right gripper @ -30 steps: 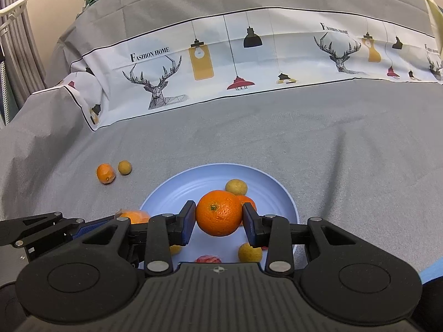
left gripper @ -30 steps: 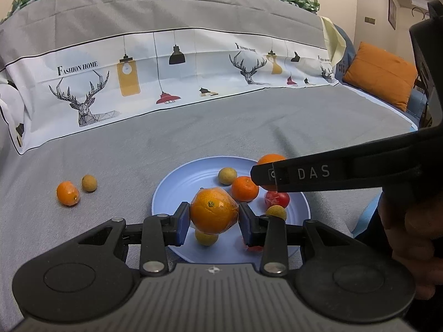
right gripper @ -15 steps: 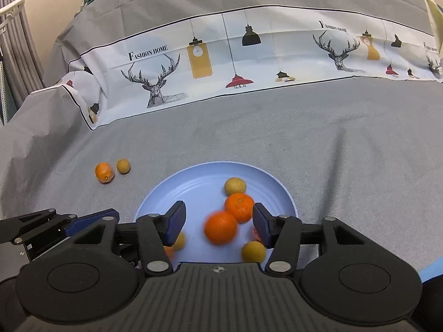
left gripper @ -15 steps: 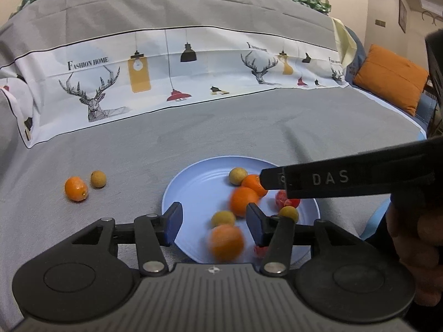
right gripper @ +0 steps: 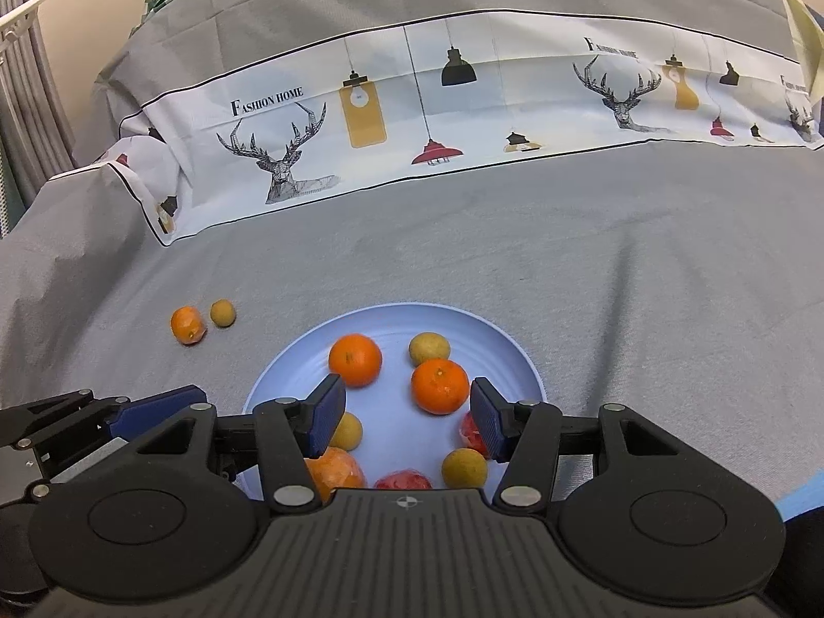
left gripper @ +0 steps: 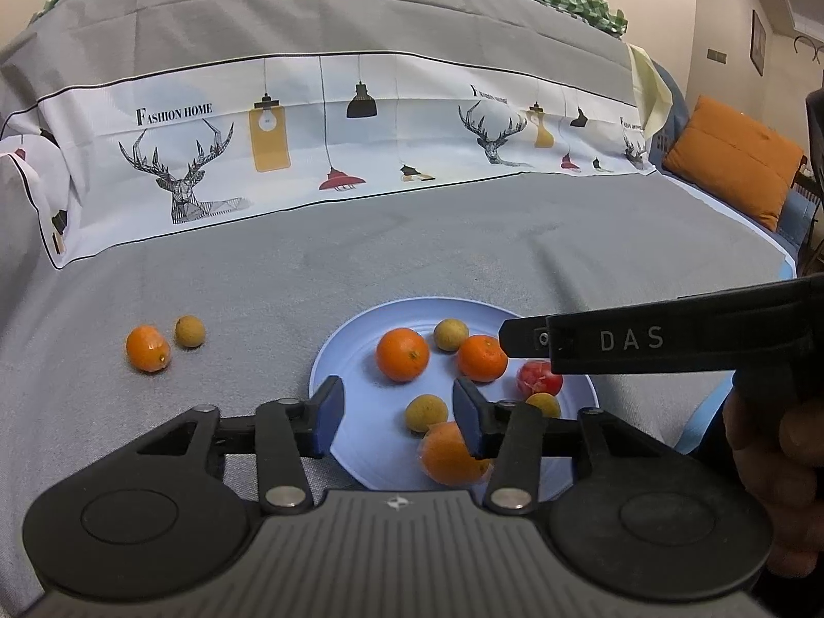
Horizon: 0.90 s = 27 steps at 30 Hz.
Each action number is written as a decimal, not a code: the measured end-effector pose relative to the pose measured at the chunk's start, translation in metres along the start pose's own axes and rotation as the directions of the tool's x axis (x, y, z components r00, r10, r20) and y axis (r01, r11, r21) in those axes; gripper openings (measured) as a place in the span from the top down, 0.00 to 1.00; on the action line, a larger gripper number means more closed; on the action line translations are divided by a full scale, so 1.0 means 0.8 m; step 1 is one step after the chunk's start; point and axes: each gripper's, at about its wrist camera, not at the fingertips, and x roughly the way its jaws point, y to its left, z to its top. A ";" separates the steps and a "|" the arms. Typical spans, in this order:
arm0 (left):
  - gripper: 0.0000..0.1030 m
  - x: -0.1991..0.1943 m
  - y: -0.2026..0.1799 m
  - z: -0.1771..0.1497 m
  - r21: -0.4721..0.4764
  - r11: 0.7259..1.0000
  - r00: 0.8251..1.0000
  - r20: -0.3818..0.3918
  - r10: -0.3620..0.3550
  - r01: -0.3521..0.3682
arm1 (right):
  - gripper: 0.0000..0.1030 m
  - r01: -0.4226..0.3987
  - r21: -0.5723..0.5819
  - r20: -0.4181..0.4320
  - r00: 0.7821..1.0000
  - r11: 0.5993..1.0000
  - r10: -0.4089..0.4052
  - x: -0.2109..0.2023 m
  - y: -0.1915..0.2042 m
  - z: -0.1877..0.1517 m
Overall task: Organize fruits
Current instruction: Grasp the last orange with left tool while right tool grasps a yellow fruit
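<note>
Both grippers hang open over the blue plate point(right gripper: 520, 365) with nothing between the jaws – the left gripper point(left gripper: 394, 412) has just narrowed, the right gripper point(right gripper: 407, 414) widened. The plate holds oranges, small yellow fruits and, seemingly, two red ones. Farther left on the grey cover point(right gripper: 566, 237), an orange point(right gripper: 188, 324) and a yellow fruit point(right gripper: 222, 313) sit touching.

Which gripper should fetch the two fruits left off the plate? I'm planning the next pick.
Left gripper, probably: small orange and yellowish fruit lie on its side; it is open, empty.

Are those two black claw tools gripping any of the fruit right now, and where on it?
No, neither the left gripper nor the right gripper holds anything. Both stand open above the blue plate, where the oranges lie loose.
</note>
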 end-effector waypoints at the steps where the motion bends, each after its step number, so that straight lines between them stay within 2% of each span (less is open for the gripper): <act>1: 0.56 0.000 0.000 0.000 0.000 1.000 1.000 0.000 -0.001 0.001 | 0.46 0.001 0.002 0.001 1.000 1.000 -0.001 0.000 0.000 0.000; 3: 0.63 -0.001 0.002 0.000 0.000 1.000 1.000 0.002 -0.004 0.004 | 0.46 0.005 0.003 0.002 1.000 1.000 -0.005 -0.001 0.000 0.000; 5: 0.64 -0.001 0.002 0.001 0.000 1.000 1.000 0.003 -0.006 0.006 | 0.46 0.010 0.009 0.004 1.000 1.000 -0.010 -0.001 0.000 0.000; 9: 0.72 -0.002 0.001 0.000 0.001 1.000 1.000 0.004 -0.010 0.010 | 0.46 0.025 0.028 0.012 1.000 0.999 -0.025 -0.002 -0.002 0.001; 15: 0.74 -0.005 0.009 0.004 -0.023 1.000 1.000 0.020 -0.007 0.007 | 0.46 0.035 0.000 0.019 0.999 0.999 -0.035 -0.002 0.003 -0.001; 21: 0.74 -0.017 0.044 0.016 -0.149 0.989 0.998 0.054 0.025 -0.016 | 0.51 0.023 0.025 0.031 0.999 0.999 -0.024 -0.004 0.002 0.000; 24: 0.74 -0.023 0.069 0.024 -0.222 0.975 0.996 0.072 0.048 -0.031 | 0.61 0.006 0.044 0.029 1.000 0.999 -0.007 -0.004 0.002 0.003; 26: 0.74 -0.023 0.088 0.030 -0.265 0.963 0.994 0.078 0.071 -0.048 | 0.81 -0.001 0.046 0.044 0.999 0.999 -0.001 -0.007 0.005 0.006; 27: 0.74 -0.022 0.097 0.032 -0.285 0.957 0.993 0.077 0.086 -0.060 | 0.85 -0.006 0.048 0.059 0.998 0.999 0.003 -0.010 0.006 0.008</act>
